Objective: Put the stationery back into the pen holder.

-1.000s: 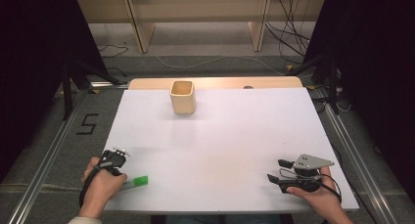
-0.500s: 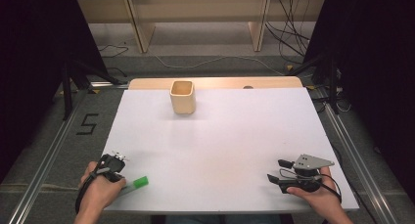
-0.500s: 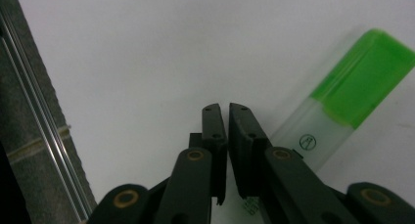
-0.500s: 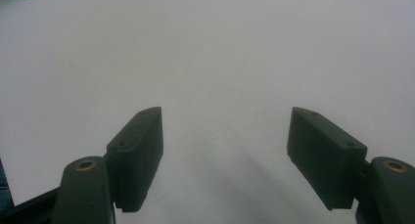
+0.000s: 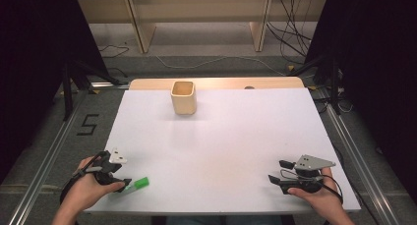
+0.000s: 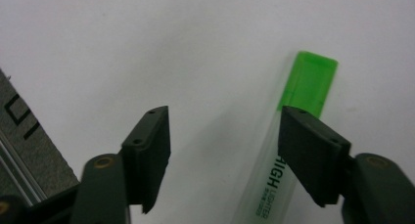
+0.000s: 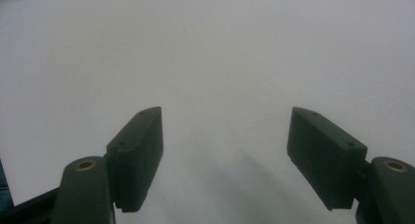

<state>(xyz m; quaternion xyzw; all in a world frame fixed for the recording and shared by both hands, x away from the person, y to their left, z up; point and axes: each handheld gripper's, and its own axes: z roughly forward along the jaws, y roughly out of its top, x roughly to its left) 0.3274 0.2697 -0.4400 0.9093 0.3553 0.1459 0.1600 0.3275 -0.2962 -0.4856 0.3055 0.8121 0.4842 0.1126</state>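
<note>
Left gripper view: left gripper (image 6: 222, 150) tilted down, jaws just opening, highlighter (image 6: 288, 150) under right jaw

The left gripper (image 5: 119, 178) now spreads its jaws wide over the green highlighter (image 5: 135, 184) at the desk's near-left corner.

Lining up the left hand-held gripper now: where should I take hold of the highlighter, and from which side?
Grip the highlighter across its pale barrel, below the green cap, coming straight down from above. It lies flat on the table, so only its long sides are free. The left hand-held gripper, whose jaws have just been opening, needs centring: one jaw overlaps the barrel.
</note>
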